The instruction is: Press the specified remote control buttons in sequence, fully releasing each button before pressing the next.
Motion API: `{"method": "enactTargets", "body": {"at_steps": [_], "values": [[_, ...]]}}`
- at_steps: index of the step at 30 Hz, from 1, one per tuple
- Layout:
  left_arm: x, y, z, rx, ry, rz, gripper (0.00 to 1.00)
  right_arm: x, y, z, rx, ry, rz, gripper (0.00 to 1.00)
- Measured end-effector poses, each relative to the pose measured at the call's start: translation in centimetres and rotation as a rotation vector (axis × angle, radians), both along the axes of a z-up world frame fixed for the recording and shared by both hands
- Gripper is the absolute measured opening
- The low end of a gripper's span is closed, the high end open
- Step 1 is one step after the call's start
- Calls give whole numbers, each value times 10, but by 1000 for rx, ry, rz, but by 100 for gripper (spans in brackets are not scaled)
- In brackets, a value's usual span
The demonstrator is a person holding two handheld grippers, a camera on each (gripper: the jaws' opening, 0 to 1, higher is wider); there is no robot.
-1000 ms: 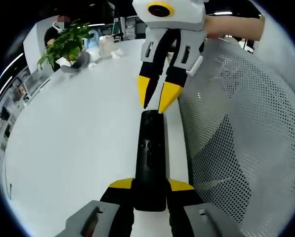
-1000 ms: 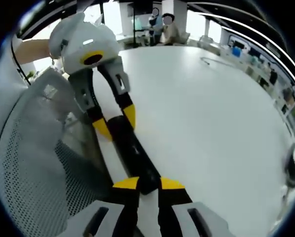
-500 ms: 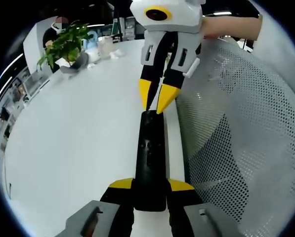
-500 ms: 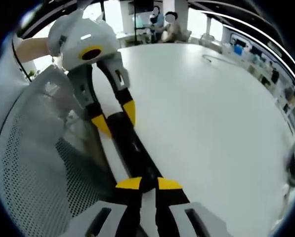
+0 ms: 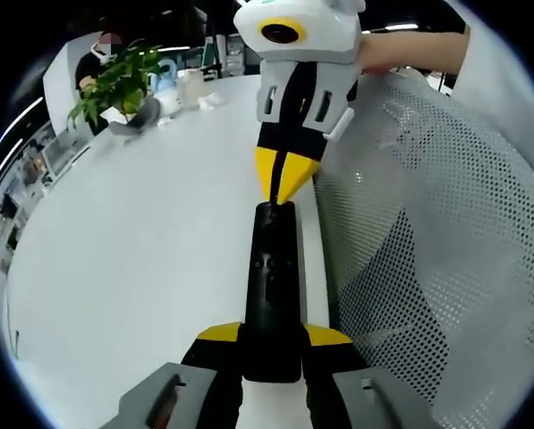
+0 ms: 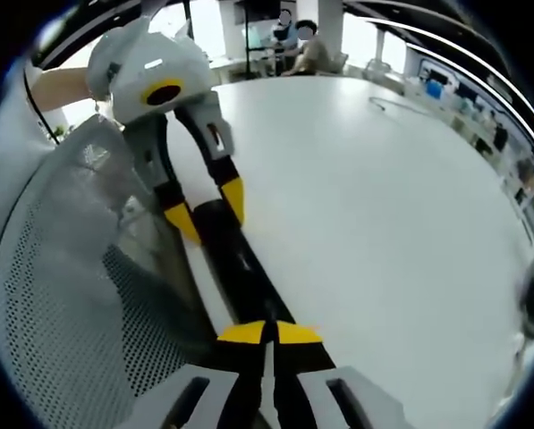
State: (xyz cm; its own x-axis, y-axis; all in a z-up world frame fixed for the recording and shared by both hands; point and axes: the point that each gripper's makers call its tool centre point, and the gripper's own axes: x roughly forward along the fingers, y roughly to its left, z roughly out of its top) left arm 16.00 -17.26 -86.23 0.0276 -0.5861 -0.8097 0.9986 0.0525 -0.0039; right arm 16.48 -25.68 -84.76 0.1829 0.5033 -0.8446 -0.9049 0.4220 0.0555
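White table [image 5: 123,268]: broad, round-edged. Mesh-backed chair [image 5: 445,268]: alongside the table edge. Potted plant [image 5: 119,80]: far side. Black remote control [image 5: 272,286]: lies along the table edge, near end clamped by the left gripper [image 5: 273,335]. Right gripper [image 6: 268,332]: jaws pinched together, tips at the remote's opposite end (contact unclear). Risk: an off-centre press could catch a neighbouring button or nudge the remote toward the edge.

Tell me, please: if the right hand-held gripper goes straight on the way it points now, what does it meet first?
Most likely the black remote control: the right hand-held gripper, jaws shut, points at its near end. Depth is unclear.
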Motion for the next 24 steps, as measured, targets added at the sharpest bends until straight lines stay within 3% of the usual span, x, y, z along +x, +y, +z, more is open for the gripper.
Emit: {"method": "enactTargets", "body": {"at_steps": [24], "values": [[-2,0,0,-15,1,7,24,-1,0,-3,-5,8,9,0]]}}
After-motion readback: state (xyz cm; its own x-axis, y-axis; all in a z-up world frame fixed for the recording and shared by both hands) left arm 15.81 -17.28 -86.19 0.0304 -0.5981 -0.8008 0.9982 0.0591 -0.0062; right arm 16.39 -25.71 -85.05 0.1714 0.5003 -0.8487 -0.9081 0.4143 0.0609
